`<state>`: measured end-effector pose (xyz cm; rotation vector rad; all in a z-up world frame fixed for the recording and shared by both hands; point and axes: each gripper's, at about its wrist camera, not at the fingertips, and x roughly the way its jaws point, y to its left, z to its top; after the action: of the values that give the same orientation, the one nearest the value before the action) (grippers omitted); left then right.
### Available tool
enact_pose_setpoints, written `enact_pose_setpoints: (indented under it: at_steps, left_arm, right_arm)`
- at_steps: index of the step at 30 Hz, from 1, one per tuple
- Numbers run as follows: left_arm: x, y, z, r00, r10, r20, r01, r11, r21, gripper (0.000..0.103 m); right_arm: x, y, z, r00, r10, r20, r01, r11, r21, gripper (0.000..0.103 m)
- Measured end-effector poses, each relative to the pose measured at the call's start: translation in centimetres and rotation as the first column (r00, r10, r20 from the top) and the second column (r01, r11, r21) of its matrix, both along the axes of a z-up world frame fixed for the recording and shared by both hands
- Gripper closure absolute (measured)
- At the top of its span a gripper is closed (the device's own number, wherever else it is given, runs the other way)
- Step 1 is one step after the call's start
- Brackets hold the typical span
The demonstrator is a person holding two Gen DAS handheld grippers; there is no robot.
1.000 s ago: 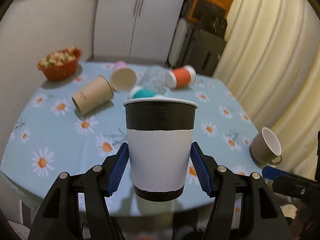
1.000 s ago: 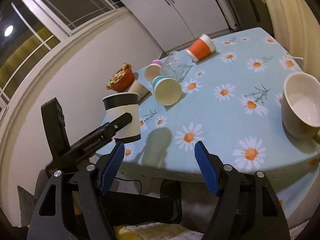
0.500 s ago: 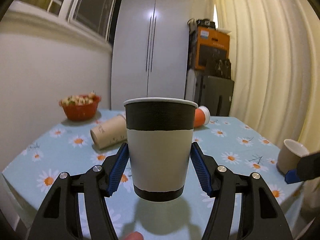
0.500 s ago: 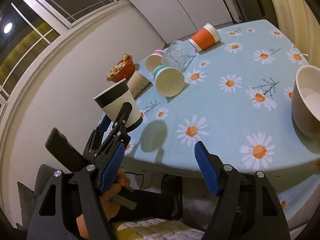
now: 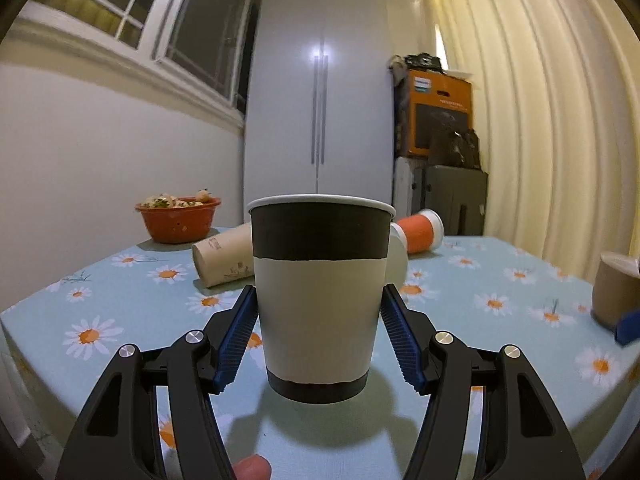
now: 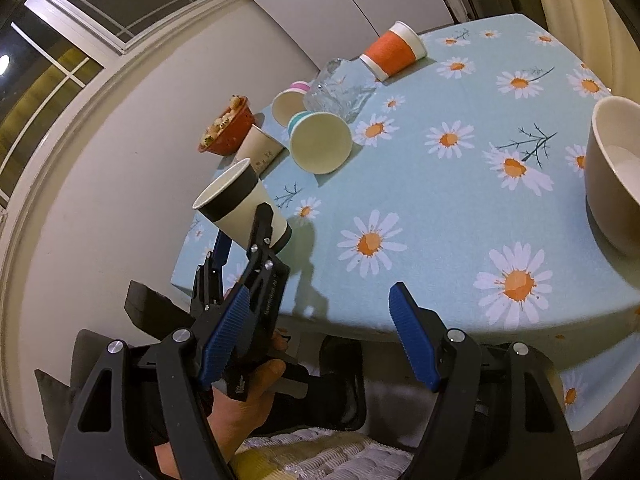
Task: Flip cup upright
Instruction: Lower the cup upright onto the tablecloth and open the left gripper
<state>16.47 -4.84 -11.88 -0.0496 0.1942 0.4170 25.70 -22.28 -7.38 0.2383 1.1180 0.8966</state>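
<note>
The left gripper [image 5: 319, 334] pinches the black-and-white paper cup [image 5: 320, 292] between its two blue ribbed pads, which press on the lower white part of the cup wall from both sides. The cup is held mouth up over the near edge of the table; in the left wrist view it looks upright, and its black bottom band is just above its own shadow on the light blue daisy-print tablecloth [image 5: 500, 280], so I cannot tell if it touches the cloth. In the right wrist view the same cup [image 6: 240, 208] appears tilted. The right gripper [image 6: 316, 336] is spread wide with nothing between its fingers, near the table edge and apart from the cup. Behind the held cup lie a beige paper cup [image 5: 222, 254] on its side, an orange-and-white paper cup [image 5: 420, 230] on its side, and a teal-banded paper cup [image 6: 320, 142] with its mouth toward the camera. An orange bowl of food [image 5: 178, 220] stands by the wall, and a beige ceramic mug [image 6: 614, 168] stands at the right.
</note>
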Motion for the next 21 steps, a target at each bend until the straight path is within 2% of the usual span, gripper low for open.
enact_pose_setpoints:
  at_steps: [18,19,21]
  left_arm:
    - [0.5,0.1,-1.4,0.999,-0.029,-0.042,0.029,1.0,0.002,0.041]
    - [0.5,0.1,-1.4,0.999,-0.029,-0.045,0.029,1.0,0.001,0.039]
    - [0.5,0.1,-1.3,0.999,-0.026,-0.04,0.026,1.0,-0.005,0.024]
  right_arm:
    - [-0.2,0.1,-0.5,1.0,-0.001,-0.016,0.0,1.0,-0.017,0.031]
    - [-0.2,0.1,-0.5,1.0,-0.001,-0.015,0.0,1.0,-0.018,0.031]
    - [-0.3,0.2,-0.4,1.0,0.001,-0.009,-0.001,1.0,-0.019,0.031]
